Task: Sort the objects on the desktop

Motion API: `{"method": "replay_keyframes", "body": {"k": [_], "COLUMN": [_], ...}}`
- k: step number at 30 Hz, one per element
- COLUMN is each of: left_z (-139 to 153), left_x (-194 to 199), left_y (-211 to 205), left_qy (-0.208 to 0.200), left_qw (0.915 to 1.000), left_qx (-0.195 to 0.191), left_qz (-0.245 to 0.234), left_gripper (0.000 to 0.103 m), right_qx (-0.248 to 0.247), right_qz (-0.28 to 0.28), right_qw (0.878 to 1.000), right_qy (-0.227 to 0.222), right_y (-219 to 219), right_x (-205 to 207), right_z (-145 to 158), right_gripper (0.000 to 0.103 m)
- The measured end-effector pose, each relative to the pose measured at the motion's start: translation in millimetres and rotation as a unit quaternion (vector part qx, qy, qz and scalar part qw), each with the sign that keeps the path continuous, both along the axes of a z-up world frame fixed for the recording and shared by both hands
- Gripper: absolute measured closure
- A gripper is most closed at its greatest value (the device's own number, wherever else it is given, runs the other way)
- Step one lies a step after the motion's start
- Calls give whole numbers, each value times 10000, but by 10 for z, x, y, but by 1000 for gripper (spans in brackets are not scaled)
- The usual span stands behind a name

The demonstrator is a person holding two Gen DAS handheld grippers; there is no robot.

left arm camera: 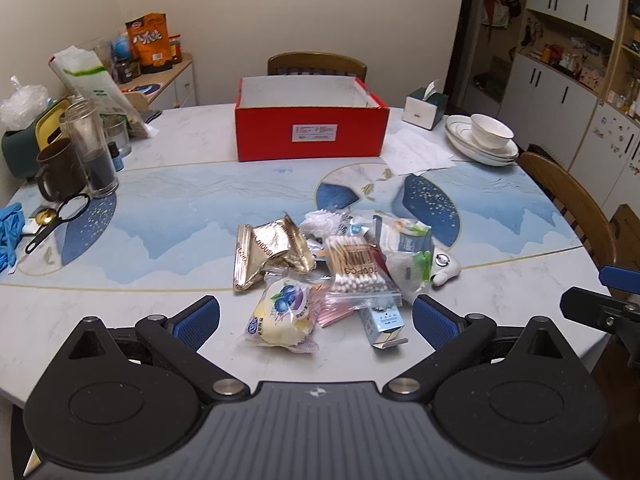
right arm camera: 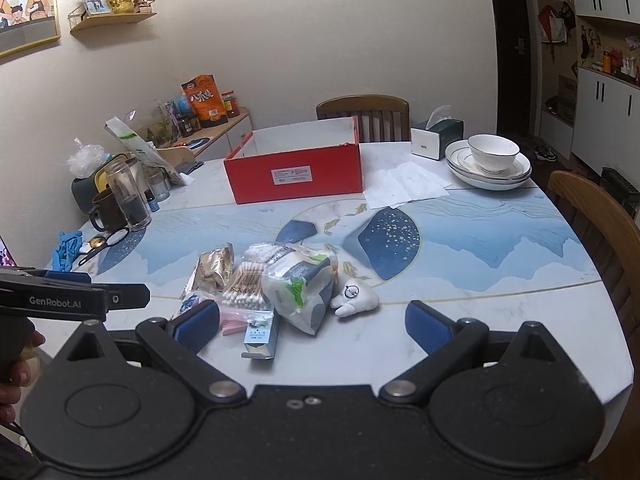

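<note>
The surface (left arm camera: 160,216) carries a red box (left arm camera: 312,132) at the far side, open-topped and seemingly empty, and that looks like where the loose heap near you should go. Both of your tools are spread wide and hold nothing: the left hand-held gripper (left arm camera: 316,316) hovers over the blueberry bun packet (left arm camera: 282,312), the right hand-held gripper (right arm camera: 312,326) over the small blue carton (right arm camera: 262,338). Take one item at a time. Start with the bun at the heap's edge, pinching its wrapper gently. Leave the cotton swab bag (left arm camera: 354,266) until the things lying under it are clear.
</note>
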State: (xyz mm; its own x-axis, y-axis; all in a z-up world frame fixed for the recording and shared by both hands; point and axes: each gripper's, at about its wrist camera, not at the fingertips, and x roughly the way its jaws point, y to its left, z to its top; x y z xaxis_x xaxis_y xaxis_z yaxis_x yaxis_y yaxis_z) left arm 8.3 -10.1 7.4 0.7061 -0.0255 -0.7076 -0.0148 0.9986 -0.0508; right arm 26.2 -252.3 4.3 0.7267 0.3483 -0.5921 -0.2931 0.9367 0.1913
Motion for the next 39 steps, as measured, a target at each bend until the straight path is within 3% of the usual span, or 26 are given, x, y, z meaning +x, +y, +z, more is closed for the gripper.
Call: {"method": "replay_keyframes", "body": {"k": [8, 21, 39], "left_z": [-15, -16, -521], "left_x": [26, 151, 1134], "left_y": [9, 40, 430], "left_qy": [99, -270, 23], "left_qw": [9998, 9993, 9989], "left_qx": [-61, 84, 350], "left_qz": [161, 263, -303], "left_gripper": [0, 0, 0], "right_qx": [-11, -99, -217], "right_qz": [236, 459, -135], "right_qw": [9997, 9989, 9990], "right_qy": [-26, -44, 359], "right_y": [-28, -16, 365], "right_x": [22, 201, 917], "right_z": [-21, -60, -298], "right_gripper": [3, 4, 6]}}
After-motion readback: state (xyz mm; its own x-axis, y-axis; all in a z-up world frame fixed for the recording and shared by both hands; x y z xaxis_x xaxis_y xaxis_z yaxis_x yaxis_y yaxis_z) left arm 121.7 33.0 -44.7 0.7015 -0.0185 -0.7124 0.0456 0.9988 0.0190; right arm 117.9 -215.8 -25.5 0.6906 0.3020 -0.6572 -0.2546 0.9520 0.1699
